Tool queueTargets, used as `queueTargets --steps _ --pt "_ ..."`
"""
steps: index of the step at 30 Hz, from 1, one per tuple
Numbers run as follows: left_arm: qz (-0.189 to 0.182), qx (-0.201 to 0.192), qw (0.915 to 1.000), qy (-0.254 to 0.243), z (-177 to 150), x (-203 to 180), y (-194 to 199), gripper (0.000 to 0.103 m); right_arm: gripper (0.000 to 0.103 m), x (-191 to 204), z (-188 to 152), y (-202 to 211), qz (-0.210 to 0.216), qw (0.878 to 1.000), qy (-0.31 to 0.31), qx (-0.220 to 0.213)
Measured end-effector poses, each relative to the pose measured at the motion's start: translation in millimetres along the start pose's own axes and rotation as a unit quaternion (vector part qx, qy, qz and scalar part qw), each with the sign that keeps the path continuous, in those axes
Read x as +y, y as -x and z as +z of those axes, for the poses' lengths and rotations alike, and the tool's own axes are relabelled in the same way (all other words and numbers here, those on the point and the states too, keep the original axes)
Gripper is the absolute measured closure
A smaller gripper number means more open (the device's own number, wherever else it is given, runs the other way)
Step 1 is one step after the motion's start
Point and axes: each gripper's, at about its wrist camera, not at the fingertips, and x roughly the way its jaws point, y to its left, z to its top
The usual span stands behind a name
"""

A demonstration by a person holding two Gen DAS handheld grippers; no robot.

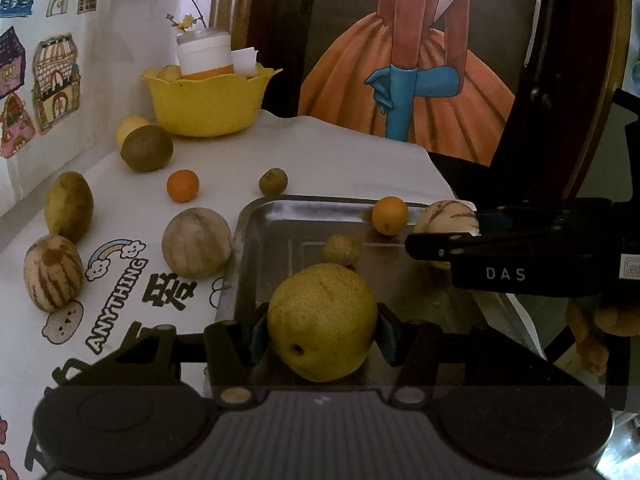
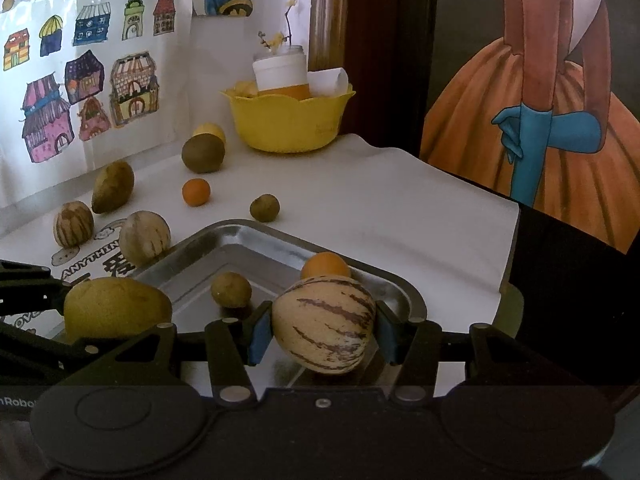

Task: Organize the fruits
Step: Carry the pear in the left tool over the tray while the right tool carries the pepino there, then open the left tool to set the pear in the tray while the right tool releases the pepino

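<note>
Pear [image 1: 322, 323] in left gripper [image 1: 320, 334], over tray [image 1: 280, 216]

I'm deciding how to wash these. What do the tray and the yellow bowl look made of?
The tray looks like polished metal, likely stainless steel: grey and mirror-shiny, reflecting the fruit. The yellow bowl looks like matte moulded plastic, with a scalloped rim and uniform colour, though glazed ceramic can't be excluded.

"ANYTHING" on the white table cover [image 1: 120, 292]; "DAS" on the right gripper [image 1: 440, 240]
</note>
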Motion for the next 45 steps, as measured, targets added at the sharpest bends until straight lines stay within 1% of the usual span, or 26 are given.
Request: queueTargets --steps 11,17,20,25,31,35,37,41,43,45 --pt "-0.002 0.009 0.9999 0.006 -3 3 -3 0.045 0.049 -1 -3 -4 0.0 1.0 -0.005 0.003" --pt "-0.001 0.009 1.0 -0.004 -3 1 -2 0.045 0.049 -1 -5 -4 -0.002 1.0 -0.002 0.003" --pt "0.003 0.011 0.9999 -0.005 -4 1 -2 0.04 0.048 1 -5 -2 -0.004 1.0 0.005 -0.001" --pt "0.005 0.009 0.9999 -0.004 -7 1 3 0.037 0.045 2 -4 2 -0.003 1.0 0.006 -0.006" --pt "0.01 -0.002 0.9999 -0.002 -8 1 18 0.029 0.041 3 -5 13 0.0 1.0 0.006 -0.015" --pt "0.014 -0.005 0.9999 -0.001 -9 0 30 0.022 0.035 3 -4 24 0.0 1.0 0.004 -0.023" --pt "0.015 -0.005 0.9999 -0.002 -10 0 37 0.022 0.033 3 -4 30 0.0 1.0 0.006 -0.027" --pt "0.018 -0.014 0.9997 0.003 -13 1 56 0.016 0.028 4 -5 44 -0.001 0.999 0.008 -0.036" --pt "0.02 -0.021 0.9996 0.007 -15 2 66 0.011 0.024 5 -6 52 -0.001 0.999 0.008 -0.042" --pt "0.023 -0.028 0.9993 0.011 -17 4 78 0.004 0.018 5 -7 61 -0.001 0.999 0.006 -0.048"
